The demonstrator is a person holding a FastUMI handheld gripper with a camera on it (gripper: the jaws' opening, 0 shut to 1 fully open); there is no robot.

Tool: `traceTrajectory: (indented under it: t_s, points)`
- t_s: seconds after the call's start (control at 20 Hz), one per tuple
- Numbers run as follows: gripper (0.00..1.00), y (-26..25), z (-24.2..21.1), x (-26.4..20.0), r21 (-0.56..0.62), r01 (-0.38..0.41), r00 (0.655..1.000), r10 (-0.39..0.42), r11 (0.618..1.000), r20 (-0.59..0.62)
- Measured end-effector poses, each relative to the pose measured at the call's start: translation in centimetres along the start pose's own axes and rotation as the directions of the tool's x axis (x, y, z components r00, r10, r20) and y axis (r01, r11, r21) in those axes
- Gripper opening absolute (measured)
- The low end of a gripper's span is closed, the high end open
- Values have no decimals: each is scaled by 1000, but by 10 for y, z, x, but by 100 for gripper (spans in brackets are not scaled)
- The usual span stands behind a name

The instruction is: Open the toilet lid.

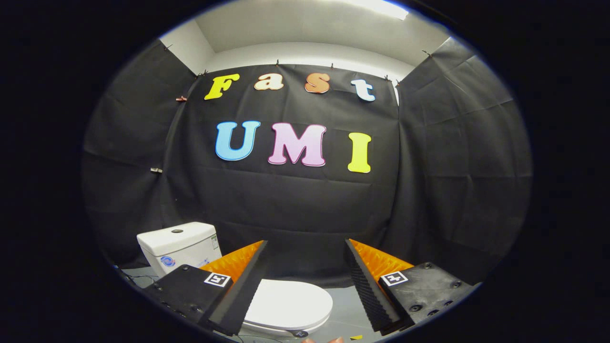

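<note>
A white toilet stands low in the gripper view, below and slightly left of my fingers. Its tank (178,245) rises beside the left finger, with a round button on top. The white lid (290,302) lies flat and closed on the bowl, showing in the gap between my fingers, nearer the left one. My gripper (305,247) is open, its fingers wide apart and well above the lid, with nothing between them. The left finger (243,281) hides part of the bowl and lid.
Black cloth walls close the booth behind and on both sides of the toilet. A grey floor (345,314) shows to the right of the bowl. Thin cables (138,276) lie on the floor by the tank.
</note>
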State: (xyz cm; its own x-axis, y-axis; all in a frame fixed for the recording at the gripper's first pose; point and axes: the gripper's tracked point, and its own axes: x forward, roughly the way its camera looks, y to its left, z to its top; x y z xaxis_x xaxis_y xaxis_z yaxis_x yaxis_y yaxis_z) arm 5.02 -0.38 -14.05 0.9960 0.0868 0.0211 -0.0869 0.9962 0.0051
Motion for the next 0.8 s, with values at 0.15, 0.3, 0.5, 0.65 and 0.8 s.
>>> traceTrajectory:
  t_s: [0.15, 0.3, 0.5, 0.65, 0.8]
  points:
    - [98, 4, -36, 3, 18, -33, 999, 33, 999, -21]
    - [98, 1, -80, 7, 50, -47, 997, 50, 998, -62]
    - [98, 6, -140, 7, 94, -85, 987, 96, 992, -127]
    - [98, 8, -184, 6, 154, -103, 969, 134, 983, -210]
    - [99, 3, -222, -1, 210, -88, 949, 146, 974, -278]
